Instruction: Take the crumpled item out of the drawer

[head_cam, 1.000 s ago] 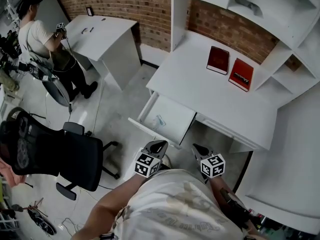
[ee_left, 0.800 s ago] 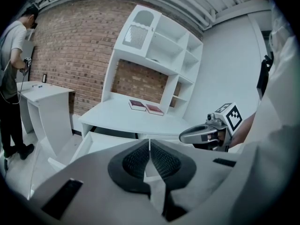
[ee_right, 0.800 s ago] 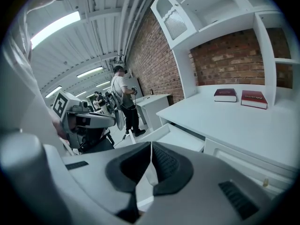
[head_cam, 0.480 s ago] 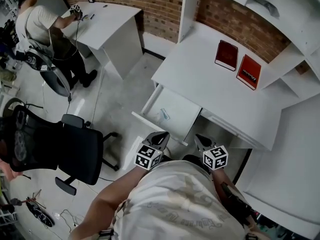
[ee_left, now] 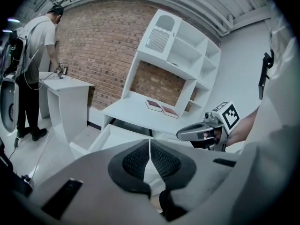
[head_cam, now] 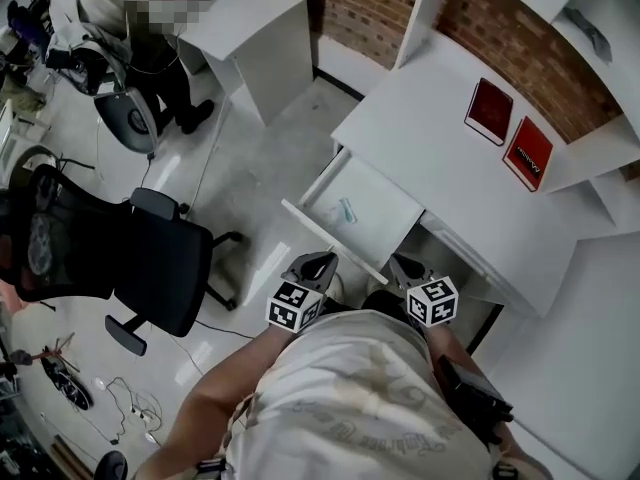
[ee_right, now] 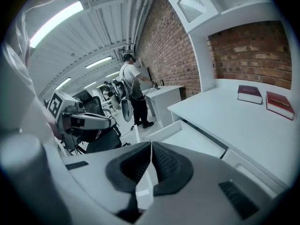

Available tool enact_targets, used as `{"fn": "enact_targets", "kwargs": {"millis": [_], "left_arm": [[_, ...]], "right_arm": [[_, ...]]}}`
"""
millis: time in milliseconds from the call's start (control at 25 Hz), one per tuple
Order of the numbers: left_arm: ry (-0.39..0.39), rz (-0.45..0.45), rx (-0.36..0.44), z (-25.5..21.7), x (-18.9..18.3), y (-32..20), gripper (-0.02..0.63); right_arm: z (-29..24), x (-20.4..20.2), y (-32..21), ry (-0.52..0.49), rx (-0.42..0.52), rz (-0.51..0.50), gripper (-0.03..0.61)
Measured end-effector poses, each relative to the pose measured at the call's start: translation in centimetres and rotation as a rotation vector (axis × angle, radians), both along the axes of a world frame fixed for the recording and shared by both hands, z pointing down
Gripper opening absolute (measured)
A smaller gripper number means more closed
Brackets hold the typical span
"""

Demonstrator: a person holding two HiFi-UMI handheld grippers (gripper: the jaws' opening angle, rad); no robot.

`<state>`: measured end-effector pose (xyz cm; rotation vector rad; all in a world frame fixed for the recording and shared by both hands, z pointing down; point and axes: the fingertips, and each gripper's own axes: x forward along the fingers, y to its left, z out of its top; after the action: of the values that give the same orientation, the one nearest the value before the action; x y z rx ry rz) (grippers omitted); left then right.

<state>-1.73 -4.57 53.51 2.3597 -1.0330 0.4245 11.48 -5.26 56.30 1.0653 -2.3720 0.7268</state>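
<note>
A brick wall [head_cam: 375,8] is running behind a white desk [head_cam: 430,148], and a black office chair [head_cam: 165,273] is standing on pale floor [head_cam: 255,168].

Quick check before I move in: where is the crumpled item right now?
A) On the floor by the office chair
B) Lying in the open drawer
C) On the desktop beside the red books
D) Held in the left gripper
B: the crumpled item lies inside the open drawer, while the left gripper and right gripper are both shut on nothing, short of the drawer.
</note>
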Motion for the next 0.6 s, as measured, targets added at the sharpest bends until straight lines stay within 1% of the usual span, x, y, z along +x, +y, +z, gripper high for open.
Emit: {"fn": "enact_targets", "kwargs": {"millis": [240,480,600], "left_arm": [[-0.014,-0.080,-0.015,0.3,-1.4,-0.5,0.028],[-0.010,-0.191,-0.044,0.4,-2.1,-1.2,0.028],[-0.010,-0.236,-0.038,0.0,-2.3,-1.9,0.028]], "right_arm": [[0.8,-1.8,-2.2,0.002,-0.016,-0.098,0.026],[2.4,-2.6,-4.1,0.031,-0.056,-0.223,0.026],[3.1,-3.1,-5.5,0.044,-0.071,-0.274,0.026]]}}
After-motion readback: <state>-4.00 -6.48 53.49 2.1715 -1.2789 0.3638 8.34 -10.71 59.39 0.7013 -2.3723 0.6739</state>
